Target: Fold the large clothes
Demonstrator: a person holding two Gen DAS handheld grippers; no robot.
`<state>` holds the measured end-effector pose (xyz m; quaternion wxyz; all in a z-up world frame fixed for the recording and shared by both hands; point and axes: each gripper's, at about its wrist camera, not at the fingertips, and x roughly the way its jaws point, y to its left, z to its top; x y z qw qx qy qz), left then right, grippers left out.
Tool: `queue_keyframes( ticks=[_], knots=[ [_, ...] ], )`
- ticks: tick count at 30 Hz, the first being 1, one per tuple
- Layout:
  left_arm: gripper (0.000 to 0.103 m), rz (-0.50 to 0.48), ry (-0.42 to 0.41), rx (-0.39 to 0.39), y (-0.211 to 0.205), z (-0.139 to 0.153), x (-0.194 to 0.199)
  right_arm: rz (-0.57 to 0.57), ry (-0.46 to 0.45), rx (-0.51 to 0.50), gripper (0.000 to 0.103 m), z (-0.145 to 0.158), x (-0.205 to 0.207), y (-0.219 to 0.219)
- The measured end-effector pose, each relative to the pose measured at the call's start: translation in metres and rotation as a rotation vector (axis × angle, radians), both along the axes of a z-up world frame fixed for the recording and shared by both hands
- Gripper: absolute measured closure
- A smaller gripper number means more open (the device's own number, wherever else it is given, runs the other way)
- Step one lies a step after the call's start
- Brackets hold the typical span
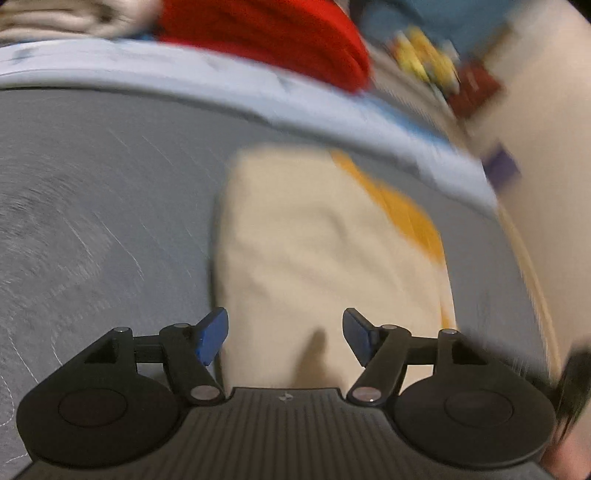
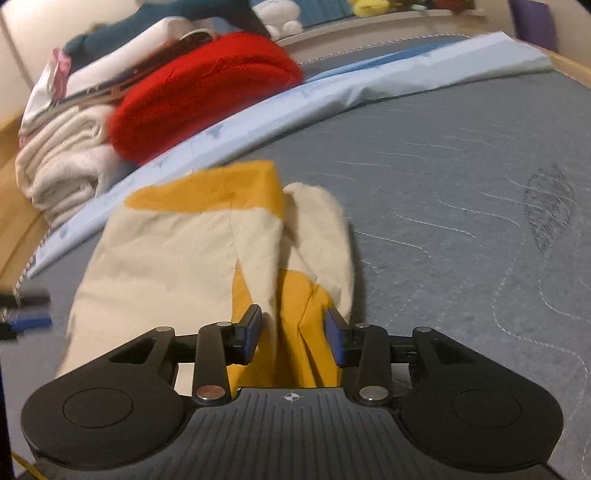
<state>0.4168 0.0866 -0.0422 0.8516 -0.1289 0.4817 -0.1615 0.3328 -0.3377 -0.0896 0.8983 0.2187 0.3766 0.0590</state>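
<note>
A folded cream garment [image 1: 314,240] with yellow-orange panels lies on a grey quilted mattress [image 1: 110,184]. My left gripper [image 1: 286,339] hovers over the garment's near end, open, with nothing between its blue pads; this view is blurred. In the right wrist view the same garment [image 2: 166,251] shows a yellow band at its far end and a bunched yellow fold [image 2: 295,314] at the near end. My right gripper [image 2: 293,336] stands partly open around that fold. The cloth sits between the fingers, but the pads do not seem to press on it.
A light blue sheet [image 2: 258,110] runs along the far side of the mattress [image 2: 443,221]. Behind it lie a red garment [image 2: 203,88] and a pile of folded white clothes [image 2: 62,158]. Plush toys [image 2: 277,18] sit on a ledge beyond. A wooden bed frame [image 2: 14,221] borders the left.
</note>
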Motion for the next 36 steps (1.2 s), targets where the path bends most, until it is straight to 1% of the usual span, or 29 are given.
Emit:
queue_keyframes(
  ticks=[2, 3, 4, 5, 6, 7, 8, 9, 10, 11, 12, 13, 14, 15, 17, 18, 20, 22, 23, 24, 25, 26, 27, 29, 30, 33, 34, 36],
  knots=[
    [0.029, -0.081, 0.032, 0.065, -0.012, -0.01, -0.013, 0.054, 0.003, 0.033, 0.061, 0.002, -0.009, -0.002],
    [0.026, -0.112, 0.045, 0.11, -0.017, -0.017, -0.021, 0.095, 0.022, 0.035, 0.059, 0.002, -0.005, -0.001],
    [0.017, -0.13, 0.05, 0.159, -0.021, -0.023, -0.027, 0.138, 0.052, 0.01, 0.058, -0.001, -0.009, 0.003],
    [0.015, -0.131, 0.053, 0.191, -0.023, -0.027, -0.032, 0.163, 0.078, -0.035, 0.058, -0.005, -0.012, 0.005],
    [0.016, -0.123, 0.059, 0.2, -0.024, -0.027, -0.038, 0.184, 0.102, -0.099, 0.058, -0.009, -0.017, 0.009],
    [0.019, -0.117, 0.058, 0.189, -0.023, -0.023, -0.046, 0.181, 0.098, -0.12, 0.058, -0.008, -0.023, 0.009],
    [0.022, -0.12, 0.042, 0.18, -0.023, -0.016, -0.052, 0.168, 0.087, -0.108, 0.058, -0.004, -0.028, 0.005],
    [0.022, -0.14, 0.01, 0.171, -0.024, -0.007, -0.06, 0.159, 0.074, -0.088, 0.058, 0.0, -0.032, 0.002],
    [0.021, -0.167, -0.012, 0.169, -0.03, -0.006, -0.068, 0.152, 0.063, -0.074, 0.058, 0.003, -0.037, -0.001],
    [0.021, -0.192, -0.009, 0.192, -0.037, -0.013, -0.073, 0.155, 0.075, -0.083, 0.058, 0.002, -0.04, -0.001],
    [0.019, -0.213, 0.02, 0.259, -0.044, -0.024, -0.079, 0.174, 0.111, -0.125, 0.057, -0.005, -0.039, 0.004],
    [0.013, -0.226, 0.039, 0.332, -0.05, -0.036, -0.087, 0.193, 0.141, -0.172, 0.055, -0.011, -0.041, 0.007],
    [0.012, -0.231, 0.031, 0.388, -0.055, -0.041, -0.096, 0.198, 0.158, -0.225, 0.051, -0.011, -0.045, 0.009],
    [0.012, -0.225, 0.006, 0.413, -0.059, -0.036, -0.104, 0.18, 0.156, -0.266, 0.052, -0.005, -0.05, 0.01],
    [0.012, -0.205, -0.088, 0.467, -0.068, -0.012, -0.125, 0.132, 0.11, -0.301, 0.052, 0.016, -0.062, 0.008],
    [0.011, -0.2, -0.138, 0.477, -0.068, 0.0, -0.133, 0.118, 0.068, -0.307, 0.052, 0.032, -0.071, 0.007],
    [0.006, -0.16, -0.241, 0.482, -0.07, 0.031, -0.157, 0.082, -0.034, -0.33, 0.051, 0.067, -0.094, 0.007],
    [0.0, -0.093, -0.321, 0.461, -0.068, 0.06, -0.182, 0.04, -0.117, -0.344, 0.049, 0.095, -0.119, 0.009],
    [0.0, -0.062, -0.36, 0.443, -0.066, 0.073, -0.198, 0.023, -0.156, -0.343, 0.044, 0.106, -0.133, 0.011],
    [0.0, -0.042, -0.391, 0.427, -0.065, 0.084, -0.216, 0.003, -0.197, -0.34, 0.034, 0.117, -0.15, 0.013],
    [0.0, -0.02, -0.422, 0.41, -0.066, 0.095, -0.236, -0.015, -0.233, -0.338, 0.028, 0.126, -0.168, 0.016],
    [0.0, 0.008, -0.447, 0.393, -0.065, 0.103, -0.257, -0.029, -0.259, -0.34, 0.016, 0.133, -0.186, 0.021],
    [0.0, 0.031, -0.463, 0.376, -0.066, 0.11, -0.276, -0.043, -0.277, -0.343, 0.007, 0.138, -0.205, 0.027],
    [0.0, 0.066, -0.482, 0.343, -0.073, 0.12, -0.313, -0.054, -0.291, -0.339, 0.002, 0.14, -0.239, 0.035],
    [0.0, 0.086, -0.487, 0.329, -0.074, 0.12, -0.332, -0.063, -0.293, -0.34, 0.001, 0.138, -0.251, 0.04],
    [0.0, 0.146, -0.493, 0.327, -0.082, 0.116, -0.375, -0.068, -0.307, -0.362, 0.001, 0.13, -0.286, 0.058],
    [0.0, 0.155, -0.488, 0.325, -0.083, 0.113, -0.389, -0.07, -0.308, -0.374, 0.001, 0.125, -0.293, 0.064],
    [0.0, 0.182, -0.475, 0.323, -0.084, 0.096, -0.41, -0.055, -0.303, -0.404, 0.001, 0.116, -0.31, 0.077]
  ],
)
